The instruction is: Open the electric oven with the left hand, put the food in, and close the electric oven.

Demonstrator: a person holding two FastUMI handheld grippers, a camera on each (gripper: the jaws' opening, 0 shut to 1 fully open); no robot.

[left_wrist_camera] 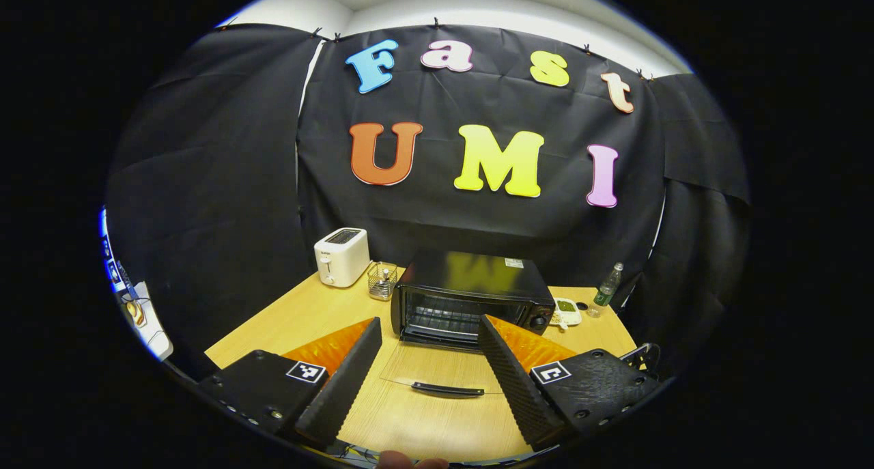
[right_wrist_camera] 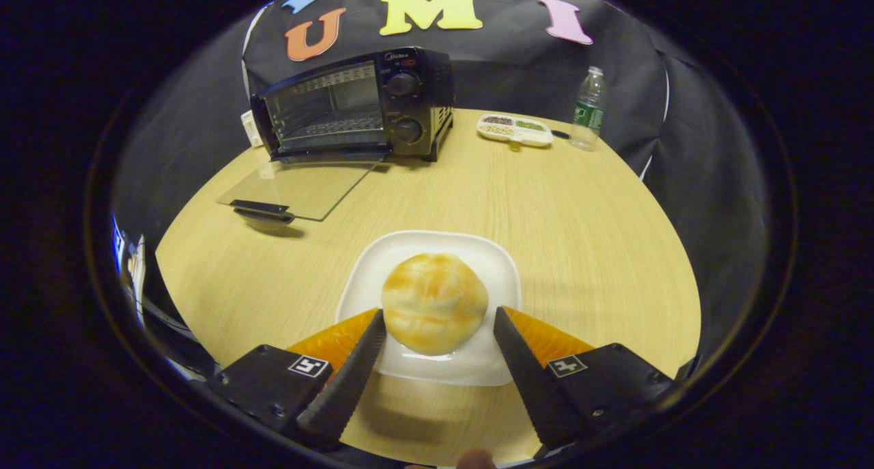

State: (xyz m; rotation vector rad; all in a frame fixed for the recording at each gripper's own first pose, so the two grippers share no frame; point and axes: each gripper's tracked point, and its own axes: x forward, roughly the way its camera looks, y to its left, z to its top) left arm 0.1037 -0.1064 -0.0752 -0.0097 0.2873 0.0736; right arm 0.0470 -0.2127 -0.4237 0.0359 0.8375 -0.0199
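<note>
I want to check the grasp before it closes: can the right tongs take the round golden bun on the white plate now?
Probably yes: the right tongs are open around the round golden bun, with nothing between.

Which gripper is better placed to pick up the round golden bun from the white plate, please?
The right gripper: its open fingers flank the round golden bun on the white square plate. The left gripper is open too, facing the black electric oven with its glass door down.

A: At twelve o'clock the electric oven (right_wrist_camera: pixel 355 104) looks glossy black metal, its dropped door (right_wrist_camera: pixel 300 188) clear smooth glass.

B: The table (right_wrist_camera: pixel 546 209) is matt pale wood grain; the plate (right_wrist_camera: pixel 382 278) glossy white, the bun (right_wrist_camera: pixel 434 302) shiny-crusted.
</note>
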